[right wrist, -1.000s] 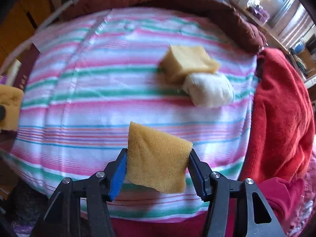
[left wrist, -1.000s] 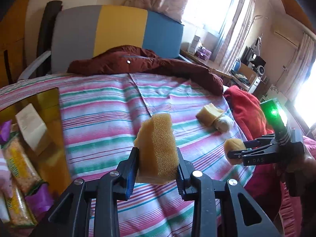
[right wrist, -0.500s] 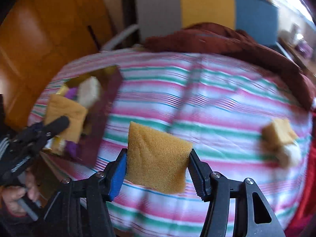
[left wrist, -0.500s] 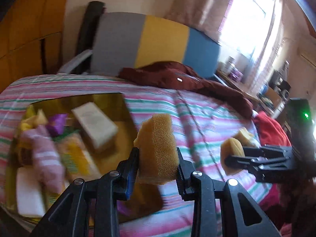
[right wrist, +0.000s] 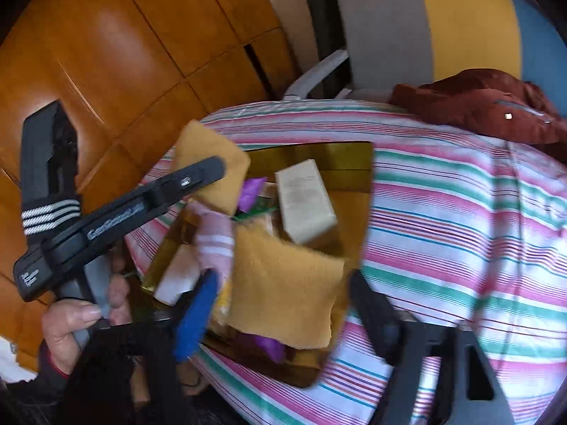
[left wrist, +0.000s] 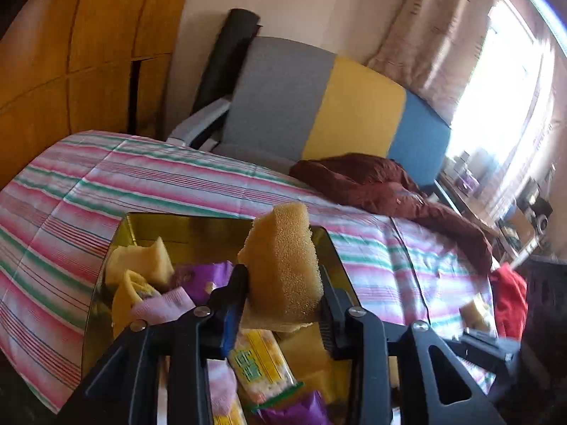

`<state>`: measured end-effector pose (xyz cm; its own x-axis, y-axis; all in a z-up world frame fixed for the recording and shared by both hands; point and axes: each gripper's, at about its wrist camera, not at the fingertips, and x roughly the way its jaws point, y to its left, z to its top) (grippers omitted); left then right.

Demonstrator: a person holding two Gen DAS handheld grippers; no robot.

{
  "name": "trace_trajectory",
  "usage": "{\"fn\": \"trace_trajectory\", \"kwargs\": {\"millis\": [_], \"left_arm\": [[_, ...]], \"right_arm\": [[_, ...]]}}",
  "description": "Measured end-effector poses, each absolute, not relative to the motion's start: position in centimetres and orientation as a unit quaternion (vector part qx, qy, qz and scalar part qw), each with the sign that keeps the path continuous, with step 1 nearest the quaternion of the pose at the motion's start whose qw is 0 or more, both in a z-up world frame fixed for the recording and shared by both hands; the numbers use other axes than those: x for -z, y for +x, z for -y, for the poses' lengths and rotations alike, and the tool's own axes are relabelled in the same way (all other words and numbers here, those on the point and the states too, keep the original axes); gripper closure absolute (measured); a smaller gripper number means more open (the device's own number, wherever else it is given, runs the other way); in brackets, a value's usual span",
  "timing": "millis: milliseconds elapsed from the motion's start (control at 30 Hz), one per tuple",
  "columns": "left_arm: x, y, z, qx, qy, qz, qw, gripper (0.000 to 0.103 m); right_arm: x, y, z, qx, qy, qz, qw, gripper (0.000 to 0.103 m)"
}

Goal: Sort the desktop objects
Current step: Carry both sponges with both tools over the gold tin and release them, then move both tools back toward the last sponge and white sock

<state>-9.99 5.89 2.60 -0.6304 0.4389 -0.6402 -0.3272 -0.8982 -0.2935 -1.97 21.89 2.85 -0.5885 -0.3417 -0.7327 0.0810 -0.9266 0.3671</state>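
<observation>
A gold tray (left wrist: pixel 184 223) full of sponges, snack packets and a white box (right wrist: pixel 304 202) sits on the striped bedcover. My left gripper (left wrist: pixel 283 290) is shut on a yellow sponge (left wrist: pixel 283 265) and holds it above the tray; it also shows in the right wrist view (right wrist: pixel 202 173) with its sponge (right wrist: pixel 212 163). My right gripper (right wrist: pixel 280 304) has its jaws spread wide, and a second yellow sponge (right wrist: pixel 287 283) lies between them over the tray, no longer squeezed.
The striped bedcover (right wrist: pixel 460 230) spreads to the right. A dark red blanket (left wrist: pixel 389 184) and a grey, yellow and blue chair back (left wrist: pixel 336 106) lie behind. Another sponge (left wrist: pixel 475 311) and red cloth (left wrist: pixel 510 297) are at the far right. Wooden panels (right wrist: pixel 124 53) stand left.
Both grippers have swung left from the open bedcover to above the tray. The right gripper's jaws have opened, freeing its sponge. The left gripper still holds its sponge.
</observation>
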Motion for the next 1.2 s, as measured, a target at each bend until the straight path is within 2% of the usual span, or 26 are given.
{"fn": "trace_trajectory", "kwargs": {"millis": [167,333,633,833,1200], "left_arm": [[-1.7,-10.7,-5.6,-0.898,-0.385,0.068,0.203,0.053],[-0.6,-10.1,-4.4,-0.899,-0.392,0.085,0.178,0.043],[0.4,-6.3,-2.4,-0.910,-0.380,0.094,0.139,0.045],[-0.7,-4.0,-3.6,-0.925,-0.355,0.049,0.128,0.045],[-1.3,-2.2,-6.4,-0.924,-0.363,-0.001,0.122,0.043]], "right_arm": [[-2.2,-2.7,-20.7,0.872,0.439,0.167,0.138,0.005],[-1.0,-1.9,-20.3,0.869,0.448,0.168,0.128,0.005],[-0.8,0.9,-21.2,0.886,0.434,0.143,0.082,0.005],[-0.7,1.9,-22.0,0.890,0.427,0.147,0.059,0.004],[-0.4,3.8,-22.7,0.903,0.417,0.104,0.008,0.001]]}}
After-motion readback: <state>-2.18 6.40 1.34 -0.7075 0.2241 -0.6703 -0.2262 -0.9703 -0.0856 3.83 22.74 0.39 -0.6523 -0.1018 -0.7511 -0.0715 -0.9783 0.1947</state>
